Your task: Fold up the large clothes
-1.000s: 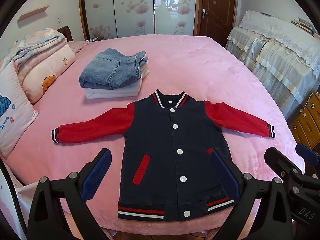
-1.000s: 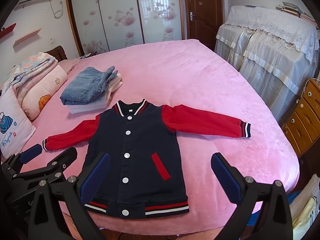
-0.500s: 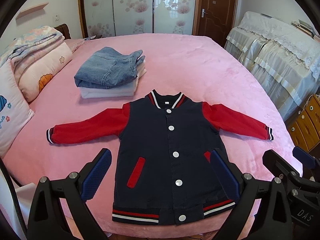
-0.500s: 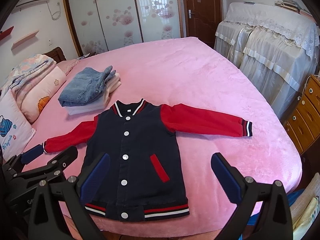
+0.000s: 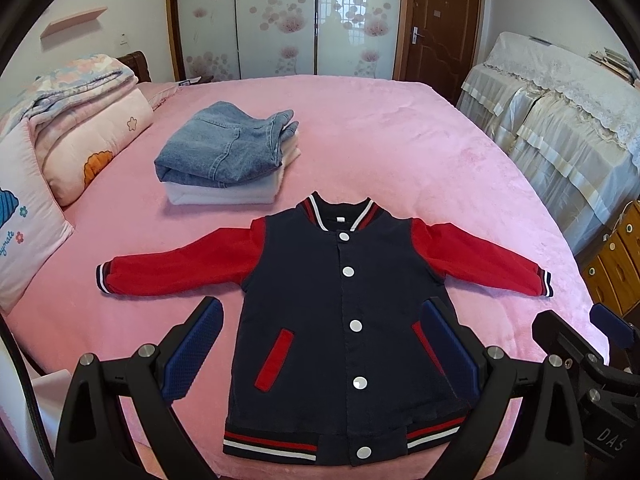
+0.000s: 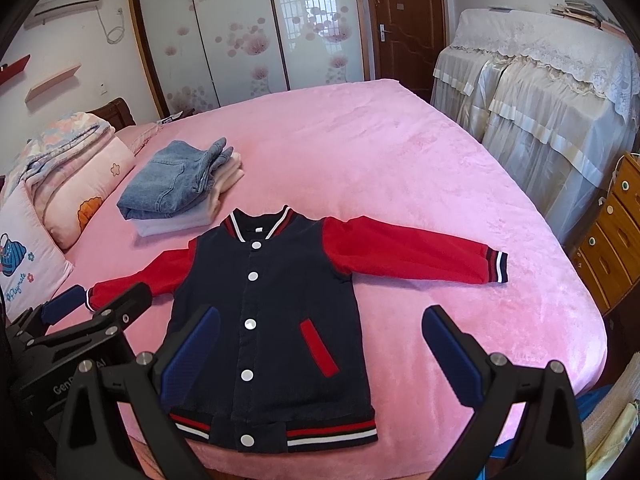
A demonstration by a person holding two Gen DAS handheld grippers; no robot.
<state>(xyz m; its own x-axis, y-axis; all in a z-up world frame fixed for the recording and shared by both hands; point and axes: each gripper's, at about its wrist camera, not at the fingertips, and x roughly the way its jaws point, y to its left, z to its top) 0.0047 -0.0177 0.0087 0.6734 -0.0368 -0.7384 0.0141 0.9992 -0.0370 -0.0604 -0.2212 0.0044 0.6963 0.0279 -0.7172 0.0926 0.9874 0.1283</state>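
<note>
Lying beyond jacket [image 5: 344,320]: folded jeans pile [image 5: 224,156], pillows [image 5: 80,148].

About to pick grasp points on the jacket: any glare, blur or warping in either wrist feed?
Left wrist: sharp, evenly daylit; fisheye bows the bed edge, and the jacket casts only soft shadows. Right wrist: equally sharp; window glare on the wardrobe doors, none on the jacket; black corners.

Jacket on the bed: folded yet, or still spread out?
Spread out, unfolded. The jacket lies flat, front up and buttoned, on the pink bed, with both red sleeves stretched sideways. Neither tool touches it.
</note>
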